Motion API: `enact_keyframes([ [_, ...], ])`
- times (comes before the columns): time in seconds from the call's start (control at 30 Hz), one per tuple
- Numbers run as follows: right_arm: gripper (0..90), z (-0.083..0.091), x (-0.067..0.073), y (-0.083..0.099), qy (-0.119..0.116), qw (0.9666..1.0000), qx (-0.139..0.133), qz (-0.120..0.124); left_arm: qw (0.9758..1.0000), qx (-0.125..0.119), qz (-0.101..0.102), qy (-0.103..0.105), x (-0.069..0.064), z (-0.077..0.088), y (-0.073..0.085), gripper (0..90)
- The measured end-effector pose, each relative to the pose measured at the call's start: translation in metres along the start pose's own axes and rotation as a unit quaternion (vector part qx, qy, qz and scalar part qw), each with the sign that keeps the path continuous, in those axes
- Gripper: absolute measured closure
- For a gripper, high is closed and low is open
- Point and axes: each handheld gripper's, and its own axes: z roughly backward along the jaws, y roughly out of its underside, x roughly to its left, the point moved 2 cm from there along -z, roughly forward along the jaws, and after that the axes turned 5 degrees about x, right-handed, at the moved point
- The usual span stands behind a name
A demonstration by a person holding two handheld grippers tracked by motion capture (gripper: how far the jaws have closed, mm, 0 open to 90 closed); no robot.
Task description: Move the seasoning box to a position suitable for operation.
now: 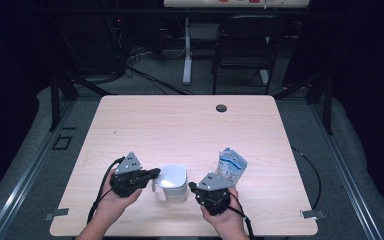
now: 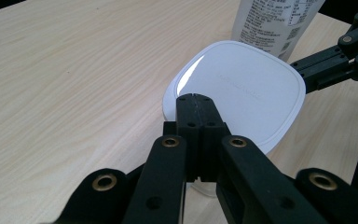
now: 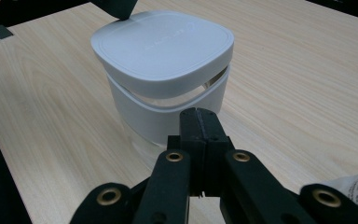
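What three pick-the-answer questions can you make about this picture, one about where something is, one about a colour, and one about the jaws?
1. Where does the white container stand?
A. Between the left gripper and the right gripper
B. At the table's far edge
C. On the chair

2. What colour is the container's lid?
A. Red
B. White
C. Green

3. How do the jaws of both grippers stand?
A. Wide open
B. Shut on the pouch
C. Shut, with nothing between them

Answers:
1. A, the high view shows it on the wooden table with one gripper at each side.
2. B, the right gripper view shows a plain white lid.
3. C, each gripper view shows its own black jaws pressed together and empty; the blue and white pouch stands apart behind the right gripper.
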Motion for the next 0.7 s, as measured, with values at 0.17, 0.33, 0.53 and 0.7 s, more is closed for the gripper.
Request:
enact_keyframes([
  [0.17, 90.0, -0.0013, 0.0016, -0.0003, -0.002, 1.0, -0.001, 0.001, 1.0, 0.0, 0.0, 0.0, 0.0002, 0.0001, 0.0002, 90.0],
  [0.33, 90.0, -0.0023, 0.0031, -0.0012, -0.003, 1.0, -0.004, 0.001, 1.0, 0.001, 0.001, -0.001, 0.0004, 0.0002, 0.0002, 90.0],
  [0.53, 90.0, -0.0019, 0.0066, -0.0037, -0.002, 0.9999, -0.004, 0.011, 1.0, 0.003, 0.002, -0.002, 0.0008, 0.0007, 0.0004, 90.0],
  [0.7, 90.0, -0.0018, 0.0066, -0.0045, 0.0, 0.9999, -0.006, 0.01, 1.0, 0.002, 0.002, -0.003, 0.0006, 0.0008, 0.0006, 90.0],
])
